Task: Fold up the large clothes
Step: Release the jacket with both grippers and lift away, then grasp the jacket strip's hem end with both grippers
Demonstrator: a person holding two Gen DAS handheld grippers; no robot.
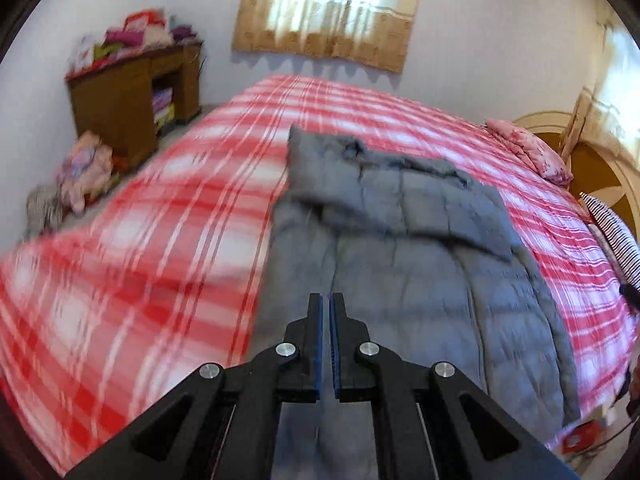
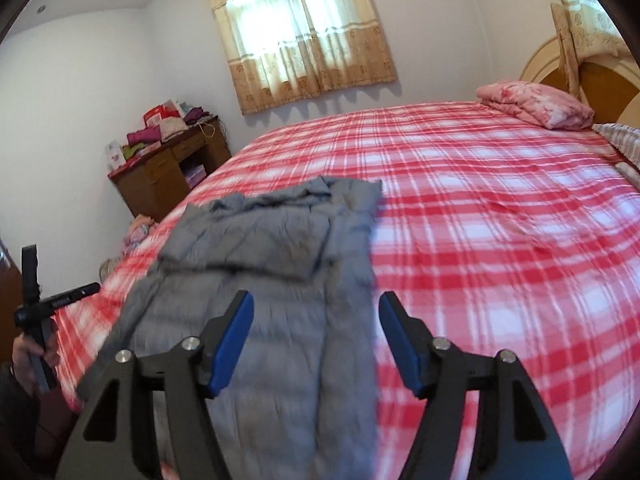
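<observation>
A grey quilted jacket lies on the red and white plaid bed, its sleeves folded across the body. It also shows in the right wrist view. My left gripper is shut and empty, raised above the jacket's near end. My right gripper is open and empty, raised above the jacket's near right part. The left gripper's handle shows at the left edge of the right wrist view, held in a hand.
A brown wooden desk piled with folded clothes stands by the far wall left of the bed. A heap of clothes lies on the floor beside it. A pink pillow and a striped one lie at the headboard.
</observation>
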